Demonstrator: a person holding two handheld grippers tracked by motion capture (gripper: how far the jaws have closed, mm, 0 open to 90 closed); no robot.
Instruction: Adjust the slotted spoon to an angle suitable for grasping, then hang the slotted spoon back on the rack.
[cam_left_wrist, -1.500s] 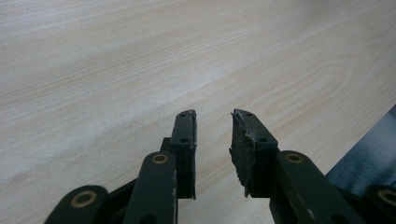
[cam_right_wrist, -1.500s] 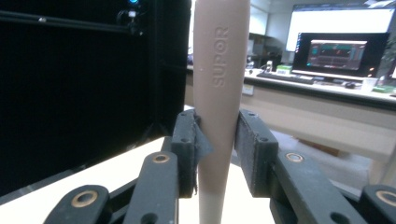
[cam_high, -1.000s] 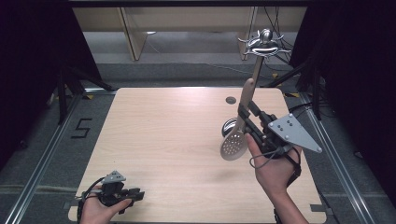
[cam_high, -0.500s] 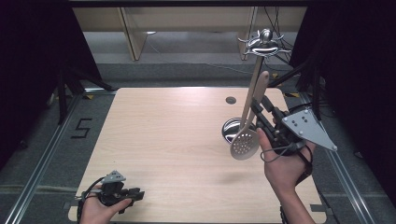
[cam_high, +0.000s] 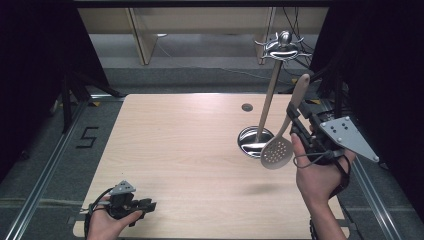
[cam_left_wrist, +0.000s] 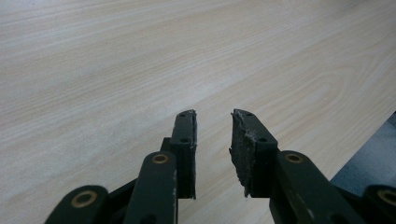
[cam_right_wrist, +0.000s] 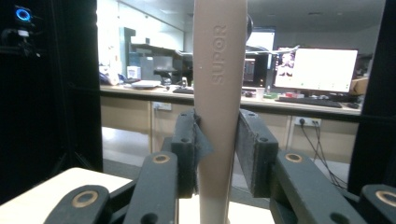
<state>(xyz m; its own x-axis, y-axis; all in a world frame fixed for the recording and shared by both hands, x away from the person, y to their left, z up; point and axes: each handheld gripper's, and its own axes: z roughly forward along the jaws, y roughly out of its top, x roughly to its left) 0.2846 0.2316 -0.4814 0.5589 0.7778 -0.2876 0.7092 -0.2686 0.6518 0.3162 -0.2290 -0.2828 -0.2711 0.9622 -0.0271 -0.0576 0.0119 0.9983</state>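
A slotted spoon with a beige handle (cam_high: 295, 102) and a round perforated head (cam_high: 276, 152) hangs head-down over the table's right side. My right gripper (cam_high: 293, 124) is shut on its handle; in the right gripper view the pads (cam_right_wrist: 250, 140) press on the handle (cam_right_wrist: 219, 93), which is stamped SUPOR. The spoon's head is just right of the round metal base (cam_high: 250, 140) of a utensil stand, whose pole (cam_high: 268, 97) rises to a hooked top (cam_high: 282, 46). My left gripper (cam_high: 146, 205) rests low at the table's front left, jaws open (cam_left_wrist: 214, 114) with nothing between them.
The light wooden table (cam_high: 175, 145) has a small dark hole (cam_high: 247, 107) near its far edge. Dark curtains flank both sides. A grey floor with rails and a painted 5 (cam_high: 86, 136) lies to the left. Desks and monitors (cam_right_wrist: 313, 70) stand beyond the table.
My right hand has carried the spoon to the right, away from the stand's pole; its head went from left of the base to its right. The left gripper has not moved.
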